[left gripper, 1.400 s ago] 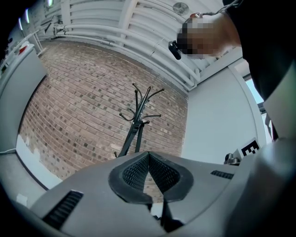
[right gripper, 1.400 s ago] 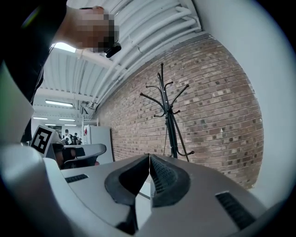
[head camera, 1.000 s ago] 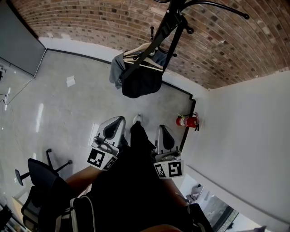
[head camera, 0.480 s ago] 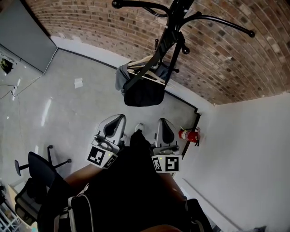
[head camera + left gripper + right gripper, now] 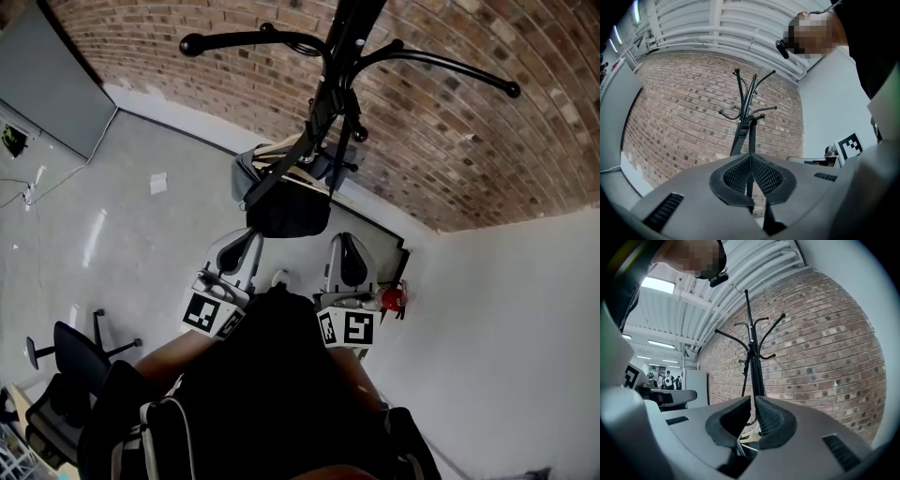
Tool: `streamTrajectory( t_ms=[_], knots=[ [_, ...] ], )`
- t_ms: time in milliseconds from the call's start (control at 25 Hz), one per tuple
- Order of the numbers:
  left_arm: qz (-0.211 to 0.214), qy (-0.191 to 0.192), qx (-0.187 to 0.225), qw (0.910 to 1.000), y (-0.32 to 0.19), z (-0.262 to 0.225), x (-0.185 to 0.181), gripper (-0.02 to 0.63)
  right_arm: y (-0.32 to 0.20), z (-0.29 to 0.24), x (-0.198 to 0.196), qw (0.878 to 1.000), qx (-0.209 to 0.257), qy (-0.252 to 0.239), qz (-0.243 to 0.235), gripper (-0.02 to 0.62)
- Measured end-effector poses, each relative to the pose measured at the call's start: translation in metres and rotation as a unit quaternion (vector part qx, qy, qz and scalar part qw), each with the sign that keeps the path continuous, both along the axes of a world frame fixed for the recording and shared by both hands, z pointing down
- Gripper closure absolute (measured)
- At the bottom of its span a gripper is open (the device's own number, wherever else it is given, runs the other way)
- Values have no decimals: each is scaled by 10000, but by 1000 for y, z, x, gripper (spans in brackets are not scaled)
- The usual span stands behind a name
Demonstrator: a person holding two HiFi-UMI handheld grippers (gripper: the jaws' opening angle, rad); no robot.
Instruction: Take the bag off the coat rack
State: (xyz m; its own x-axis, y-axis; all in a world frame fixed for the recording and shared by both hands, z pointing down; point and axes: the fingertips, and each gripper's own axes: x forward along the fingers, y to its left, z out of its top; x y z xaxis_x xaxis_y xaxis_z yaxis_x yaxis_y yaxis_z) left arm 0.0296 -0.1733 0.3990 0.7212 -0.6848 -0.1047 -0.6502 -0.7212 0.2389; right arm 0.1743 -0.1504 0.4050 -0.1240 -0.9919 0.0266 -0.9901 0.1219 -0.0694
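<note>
Hanging by its strap from the upper part of the black coat rack, the dark bag sags low against the pole, close to the brick wall; a grey garment and a pale hanger sit on the same rack just behind it, so the strap will probably need lifting clear of the hook without dragging those along.

Both grippers are held low and side by side in front of the person, pointed up at the rack and well apart from the bag; this looks like the approach, with no contact made yet.

The left gripper has its jaws pressed together at the tips with nothing between them; the right gripper is all but closed too, only a sliver showing between the pads, and empty.

As for contents, the bag's mouth is not visible from any view, so what it carries cannot be told; its rounded bottom suggests some weight inside.
</note>
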Motion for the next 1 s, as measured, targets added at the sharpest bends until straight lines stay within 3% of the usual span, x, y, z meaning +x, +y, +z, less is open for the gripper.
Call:
streamTrajectory(
  t_ms=[240, 400, 520, 640, 840, 1000],
  knots=[
    [-93, 360, 189, 9991, -32, -11, 21, 586, -37, -6, 15, 9997, 151, 125, -121, 572],
    [-252, -103, -78, 9996, -54, 11, 26, 569, -60, -10, 20, 9992, 220, 261, -221, 567],
    [-257, -146, -101, 9995, -67, 11, 36, 549, -75, -6, 26, 9989, 165, 306, -299, 512],
    [-377, -127, -146, 9991, -78, 11, 43, 535, -86, -3, 34, 9986, 132, 385, -324, 511],
    [-478, -505, -31, 9976, -98, 23, 54, 486, -107, 10, 32, 9971, 8, 556, -519, 511],
    [-391, -513, 15, 9979, -108, 27, 64, 476, -119, 18, 24, 9941, -87, 825, -693, 511]
  ],
)
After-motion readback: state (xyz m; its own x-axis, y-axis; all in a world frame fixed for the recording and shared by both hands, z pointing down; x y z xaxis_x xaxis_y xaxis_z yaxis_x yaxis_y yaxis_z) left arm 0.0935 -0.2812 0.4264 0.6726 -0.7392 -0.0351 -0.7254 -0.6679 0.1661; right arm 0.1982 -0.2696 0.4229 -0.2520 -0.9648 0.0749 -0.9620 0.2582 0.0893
